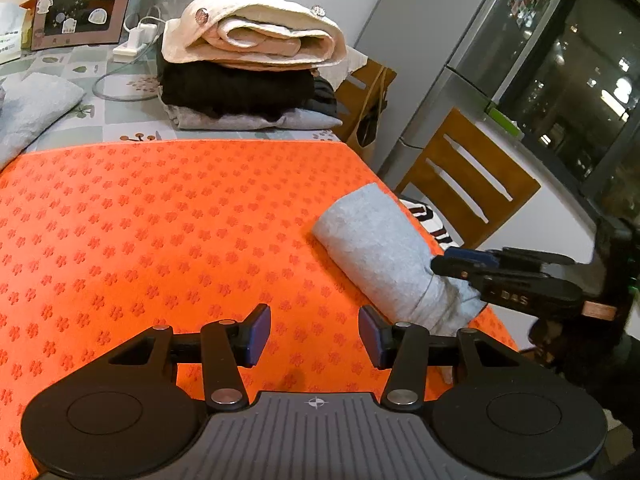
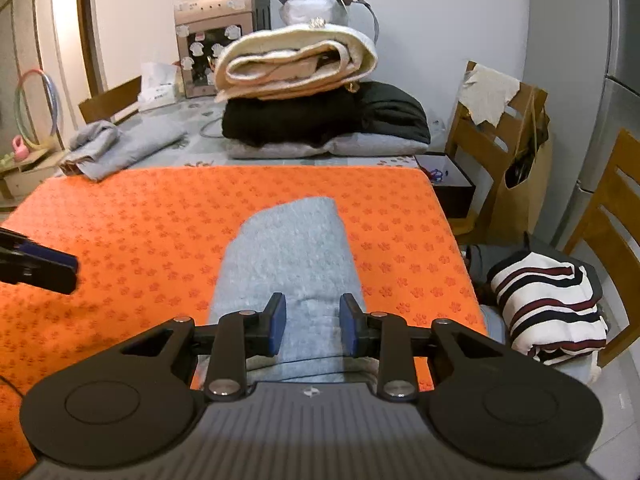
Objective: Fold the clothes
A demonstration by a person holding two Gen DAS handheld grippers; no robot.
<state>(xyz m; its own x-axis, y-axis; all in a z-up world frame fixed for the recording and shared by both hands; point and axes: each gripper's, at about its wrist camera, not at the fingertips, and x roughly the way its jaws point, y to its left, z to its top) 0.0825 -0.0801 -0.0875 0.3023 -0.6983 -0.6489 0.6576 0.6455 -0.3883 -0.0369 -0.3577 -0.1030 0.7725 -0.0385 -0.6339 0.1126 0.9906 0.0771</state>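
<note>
**Folded bundle sits at mat's edge**

On the patterned orange mat (image 1: 160, 220), a folded grey cotton garment (image 2: 288, 256) lies near the right edge. It could slide off if nudged sideways. The right gripper (image 2: 313, 324) hovers spread over its near end, apparently not gripping. The left gripper (image 1: 314, 336), spread and empty, waits just left.
</note>
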